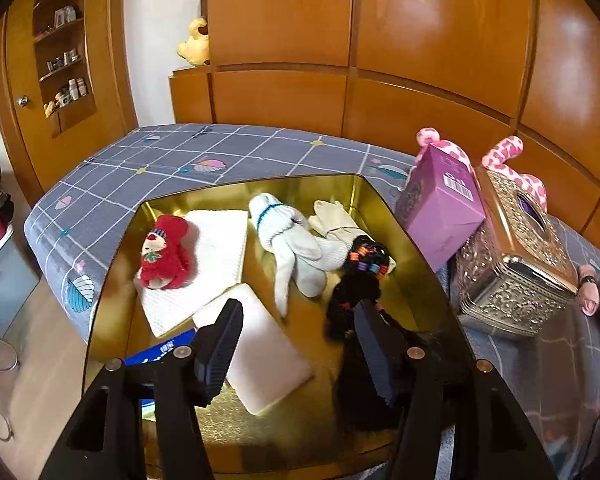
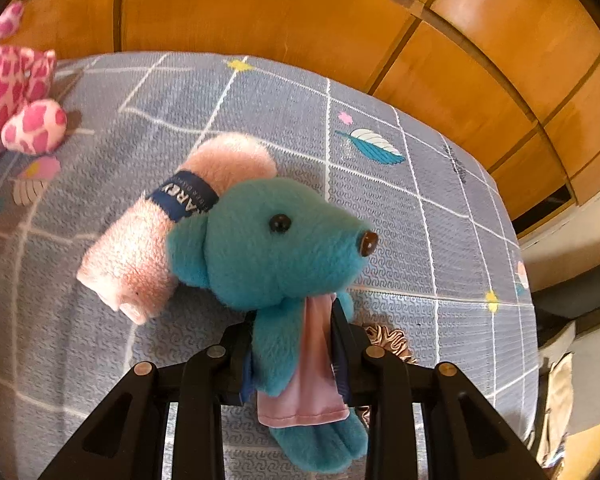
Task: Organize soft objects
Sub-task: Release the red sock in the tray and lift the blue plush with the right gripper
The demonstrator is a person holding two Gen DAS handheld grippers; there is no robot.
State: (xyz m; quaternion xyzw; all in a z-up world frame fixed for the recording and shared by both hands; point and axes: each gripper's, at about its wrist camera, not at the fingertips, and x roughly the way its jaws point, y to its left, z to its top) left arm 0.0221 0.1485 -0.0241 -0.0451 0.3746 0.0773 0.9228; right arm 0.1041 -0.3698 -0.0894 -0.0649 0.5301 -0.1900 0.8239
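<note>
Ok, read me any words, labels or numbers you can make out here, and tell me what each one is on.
"ARE": part of a word on the blue band round the pink towel roll; the smaller print beside it is unreadable.
Barcode label on the purple box: digits too small.
Blue pack in the gold tin: print blurred.

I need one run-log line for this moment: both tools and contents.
left tool: open above gold metal tin | right tool: shut on teal plush toy | tin: red plush doll, white socks
</note>
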